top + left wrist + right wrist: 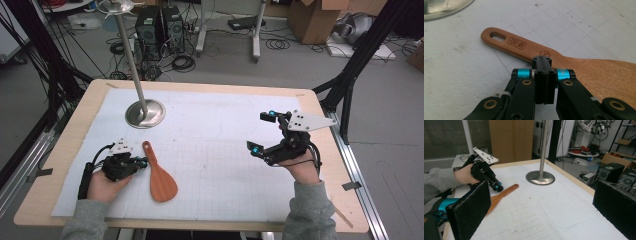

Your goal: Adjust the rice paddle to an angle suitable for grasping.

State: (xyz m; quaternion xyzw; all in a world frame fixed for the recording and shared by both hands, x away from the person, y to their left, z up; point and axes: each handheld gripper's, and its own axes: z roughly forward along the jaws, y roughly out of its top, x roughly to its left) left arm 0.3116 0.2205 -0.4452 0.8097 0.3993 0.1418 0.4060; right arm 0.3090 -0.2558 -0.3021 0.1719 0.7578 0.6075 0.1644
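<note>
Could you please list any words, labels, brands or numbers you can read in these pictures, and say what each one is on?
No text here can be read for certain.
Two small square stamps on the handle of the wooden spatula: too small and blurred to read.
A round burnt mark farther down the handle, just ahead of the shut left hand-held gripper: unreadable.
</note>
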